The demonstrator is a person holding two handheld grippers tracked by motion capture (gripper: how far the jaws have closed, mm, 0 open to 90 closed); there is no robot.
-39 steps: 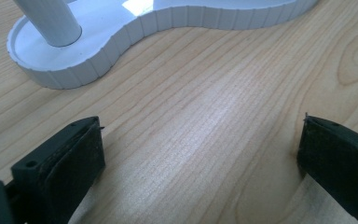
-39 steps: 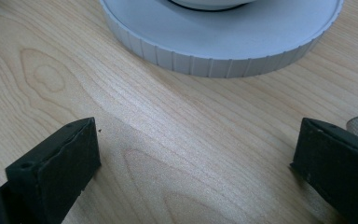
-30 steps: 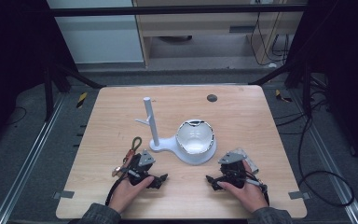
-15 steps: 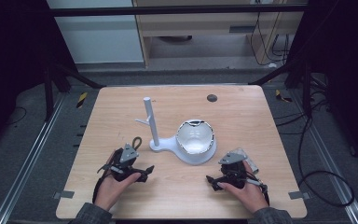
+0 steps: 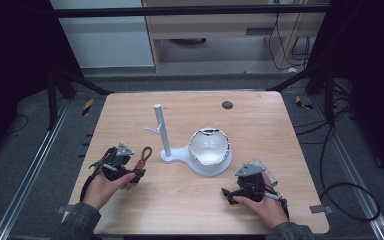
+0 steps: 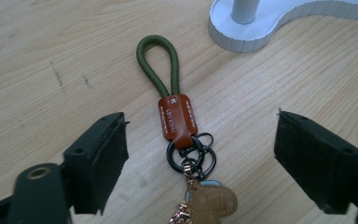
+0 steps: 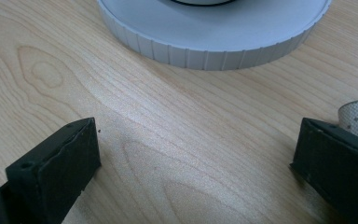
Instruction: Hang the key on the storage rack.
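L gripper (image 5: pixel 130 176) has been shifted left, away from stand (image 5: pixel 166 150), jaws just narrowed yet spread, keychain (image 6: pixel 177 121) between, untouched. R gripper (image 5: pixel 228 192) is held spread near stand.

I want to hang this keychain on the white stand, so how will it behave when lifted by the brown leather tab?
The keychain with green cord loop, brown leather tab and black rings will probably hang limp, since its parts are only linked. The tan charm would likely swing. It looks light, and the cord should hold its loop shape.
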